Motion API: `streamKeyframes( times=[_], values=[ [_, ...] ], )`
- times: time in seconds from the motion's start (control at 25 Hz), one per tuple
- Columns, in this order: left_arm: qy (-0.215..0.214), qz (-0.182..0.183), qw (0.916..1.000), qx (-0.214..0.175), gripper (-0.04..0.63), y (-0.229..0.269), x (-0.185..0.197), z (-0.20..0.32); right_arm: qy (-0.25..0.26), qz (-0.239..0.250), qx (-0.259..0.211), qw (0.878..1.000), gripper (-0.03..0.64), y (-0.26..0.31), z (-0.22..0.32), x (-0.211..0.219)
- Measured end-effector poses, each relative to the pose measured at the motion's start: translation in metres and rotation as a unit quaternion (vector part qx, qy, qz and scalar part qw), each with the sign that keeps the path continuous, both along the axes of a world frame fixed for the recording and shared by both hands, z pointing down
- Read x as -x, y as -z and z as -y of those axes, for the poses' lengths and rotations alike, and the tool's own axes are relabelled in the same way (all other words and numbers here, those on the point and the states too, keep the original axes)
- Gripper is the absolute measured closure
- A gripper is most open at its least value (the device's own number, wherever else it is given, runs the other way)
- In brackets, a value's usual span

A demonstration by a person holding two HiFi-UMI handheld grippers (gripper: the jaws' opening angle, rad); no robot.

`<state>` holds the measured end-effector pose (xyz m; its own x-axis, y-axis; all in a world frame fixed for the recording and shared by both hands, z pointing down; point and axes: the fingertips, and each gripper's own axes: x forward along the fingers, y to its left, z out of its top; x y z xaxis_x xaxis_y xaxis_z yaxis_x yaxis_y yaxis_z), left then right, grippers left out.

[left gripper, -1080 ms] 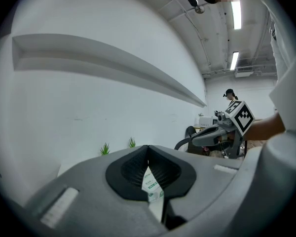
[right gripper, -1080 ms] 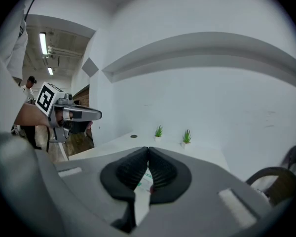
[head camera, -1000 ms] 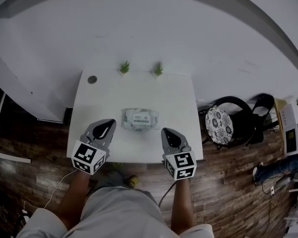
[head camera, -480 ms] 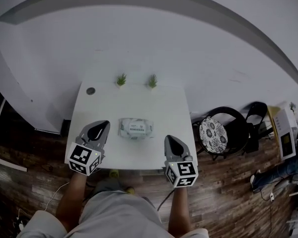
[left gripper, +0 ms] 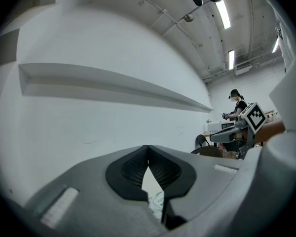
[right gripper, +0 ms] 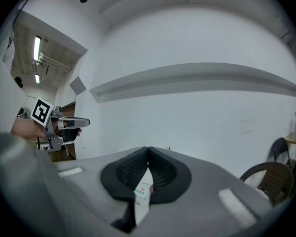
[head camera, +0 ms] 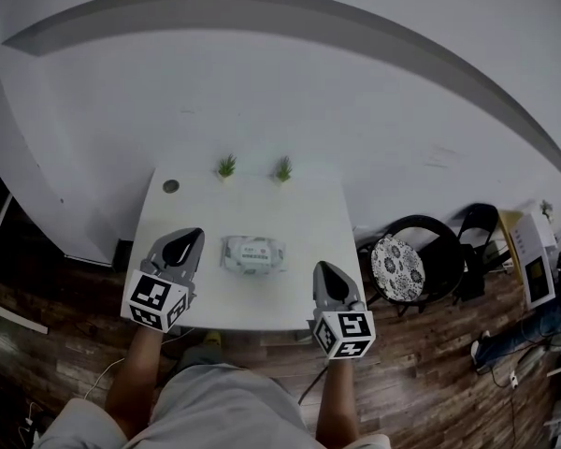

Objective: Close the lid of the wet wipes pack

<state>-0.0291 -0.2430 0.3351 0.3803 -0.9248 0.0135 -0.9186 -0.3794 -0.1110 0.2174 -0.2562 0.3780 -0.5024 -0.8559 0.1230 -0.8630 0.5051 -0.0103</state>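
The wet wipes pack (head camera: 253,254), pale with a white label on top, lies flat in the middle of the white table (head camera: 290,297). From here the pack is too small to tell how its lid stands. My left gripper (head camera: 193,236) hovers just left of the pack, jaws shut and empty. To the right of the pack and nearer to me, my right gripper (head camera: 322,267) is also shut and empty. In the left gripper view the closed tips (left gripper: 148,148) point at the wall, and the pack (left gripper: 158,201) shows through the slit below them. The right gripper view shows the same: tips (right gripper: 148,149) together, pack (right gripper: 143,191) below.
Two small green plants (head camera: 226,166) (head camera: 283,168) and a dark round disc (head camera: 171,186) stand along the table's far edge by the white wall. A chair with a patterned cushion (head camera: 396,267) and a black chair (head camera: 477,227) stand to the right on the wooden floor. A person (left gripper: 235,102) stands far off.
Both grippers have lifted and drawn back from the pack, the right one further toward the table's near right corner. The head camera has risen, so the table looks smaller.
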Motion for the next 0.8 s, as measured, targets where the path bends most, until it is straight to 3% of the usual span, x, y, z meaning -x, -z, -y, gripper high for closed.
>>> streamKeyframes(
  times=[0.8],
  values=[
    [0.019,-0.003,0.9997,-0.017,0.589,0.015,0.013,0.005,-0.026,0.015,-0.003,1.0,0.614,0.008,0.007,-0.012]
  ],
)
